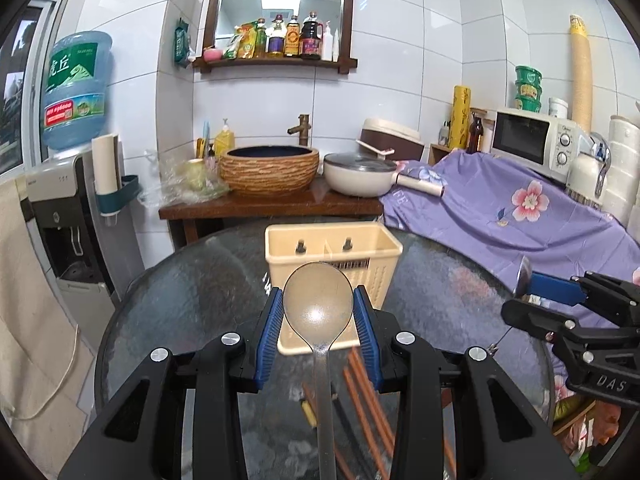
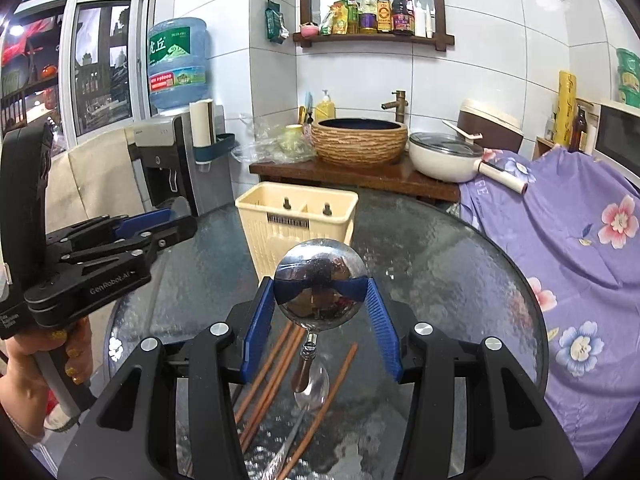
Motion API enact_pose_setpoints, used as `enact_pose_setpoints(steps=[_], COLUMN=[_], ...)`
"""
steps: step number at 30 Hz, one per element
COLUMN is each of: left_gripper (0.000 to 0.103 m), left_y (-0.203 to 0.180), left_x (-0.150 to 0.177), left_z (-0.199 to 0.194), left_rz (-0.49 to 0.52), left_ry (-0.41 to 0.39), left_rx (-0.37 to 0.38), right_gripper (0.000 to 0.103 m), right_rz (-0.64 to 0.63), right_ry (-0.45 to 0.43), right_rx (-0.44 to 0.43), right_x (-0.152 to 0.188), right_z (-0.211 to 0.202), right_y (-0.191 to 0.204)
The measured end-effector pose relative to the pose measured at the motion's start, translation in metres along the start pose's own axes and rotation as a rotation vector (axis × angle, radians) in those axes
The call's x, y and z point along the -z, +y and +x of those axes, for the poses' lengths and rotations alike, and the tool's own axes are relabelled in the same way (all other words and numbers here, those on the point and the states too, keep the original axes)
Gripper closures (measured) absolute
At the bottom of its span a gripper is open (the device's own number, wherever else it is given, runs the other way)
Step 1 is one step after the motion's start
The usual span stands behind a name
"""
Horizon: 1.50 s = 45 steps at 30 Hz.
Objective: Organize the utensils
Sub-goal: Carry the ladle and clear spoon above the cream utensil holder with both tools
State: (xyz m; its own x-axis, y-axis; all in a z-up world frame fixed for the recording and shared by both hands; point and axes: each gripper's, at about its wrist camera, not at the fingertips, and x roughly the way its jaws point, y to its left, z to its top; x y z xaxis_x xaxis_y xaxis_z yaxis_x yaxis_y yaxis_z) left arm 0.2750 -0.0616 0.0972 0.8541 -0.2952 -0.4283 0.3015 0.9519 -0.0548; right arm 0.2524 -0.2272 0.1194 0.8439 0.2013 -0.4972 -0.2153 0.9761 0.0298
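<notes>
My left gripper (image 1: 319, 307) is shut on a steel spoon (image 1: 318, 300), bowl up between the blue pads, handle hanging down. My right gripper (image 2: 320, 294) is shut on a shiny steel ladle (image 2: 320, 282) by its round bowl, its wooden-trimmed handle pointing down. A cream plastic utensil holder (image 1: 334, 252) with two compartments stands on the round glass table (image 1: 192, 292) just beyond both grippers; it also shows in the right wrist view (image 2: 296, 224). Several brown chopsticks (image 2: 272, 372) and another spoon (image 2: 312, 390) lie on the glass below the grippers. The right gripper shows in the left wrist view (image 1: 524, 280).
A wooden counter (image 1: 272, 204) behind the table carries a woven basin (image 1: 270, 170) and a white pan (image 1: 360, 174). A purple floral cloth (image 1: 500, 208) covers the right side under a microwave (image 1: 536, 140). A water dispenser (image 1: 68, 208) stands left.
</notes>
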Motion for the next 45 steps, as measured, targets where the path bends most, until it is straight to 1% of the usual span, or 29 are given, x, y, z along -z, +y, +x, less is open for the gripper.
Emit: enact_pose_setpoints(steps=[4, 7, 10, 13, 16, 18, 19, 21, 24, 30, 32, 34, 38, 41, 45], left_gripper=[0.068, 0.068, 0.068, 0.068, 0.068, 0.068, 0.068, 0.068, 0.068, 0.068, 0.068, 0.068, 0.068, 0.068, 0.068], left_y=[0.008, 0.014, 0.015, 0.018, 0.022, 0.025, 0.028, 0.034, 0.042, 0.05, 0.053, 0.055, 0.058, 0.055, 0.055], left_x=[-0.034, -0.06, -0.081, -0.105, -0.121, -0.127, -0.13, -0.133, -0.134, -0.126, -0.123, -0.12, -0.12, -0.116, -0.103], left_z=[0.011, 0.018, 0.022, 0.034, 0.052, 0.065, 0.074, 0.086, 0.103, 0.124, 0.13, 0.135, 0.138, 0.14, 0.137], left_rz=[-0.059, -0.091, -0.099, -0.116, -0.135, -0.135, -0.148, -0.176, -0.2, -0.199, -0.198, -0.198, -0.209, -0.192, -0.183], left_ry=[-0.001, -0.022, -0.071, -0.123, -0.142, -0.144, -0.139, -0.131, -0.12, -0.116, -0.131, -0.154, -0.17, -0.161, -0.145], left_rx=[0.033, 0.042, 0.027, 0.009, 0.013, -0.002, 0.002, 0.014, 0.006, -0.013, -0.016, -0.025, -0.023, -0.03, -0.032], right_gripper=[0.055, 0.055, 0.055, 0.055, 0.055, 0.055, 0.055, 0.055, 0.055, 0.055, 0.055, 0.055, 0.055, 0.055, 0.055], right_rz=[-0.009, -0.011, -0.012, -0.016, -0.027, -0.028, -0.023, -0.027, -0.036, -0.031, -0.033, -0.032, -0.038, -0.054, -0.083], right_ry=[-0.019, -0.036, -0.056, -0.077, -0.097, -0.094, -0.091, -0.088, -0.085, -0.052, -0.045, -0.035, -0.025, -0.019, -0.01], right_rx=[-0.009, -0.017, -0.02, -0.002, 0.022, 0.032, 0.031, 0.044, 0.061, 0.064, 0.066, 0.065, 0.068, 0.066, 0.063], right_x=[-0.035, -0.064, -0.096, -0.124, -0.147, -0.156, -0.16, -0.165, -0.165, -0.151, -0.146, -0.14, -0.134, -0.128, -0.117], right_z=[0.005, 0.007, 0.008, 0.012, 0.023, 0.033, 0.039, 0.053, 0.071, 0.103, 0.109, 0.116, 0.123, 0.127, 0.129], right_y=[-0.002, -0.003, -0.005, -0.006, -0.004, -0.003, -0.004, -0.003, -0.003, -0.01, -0.009, -0.01, -0.01, -0.007, 0.0])
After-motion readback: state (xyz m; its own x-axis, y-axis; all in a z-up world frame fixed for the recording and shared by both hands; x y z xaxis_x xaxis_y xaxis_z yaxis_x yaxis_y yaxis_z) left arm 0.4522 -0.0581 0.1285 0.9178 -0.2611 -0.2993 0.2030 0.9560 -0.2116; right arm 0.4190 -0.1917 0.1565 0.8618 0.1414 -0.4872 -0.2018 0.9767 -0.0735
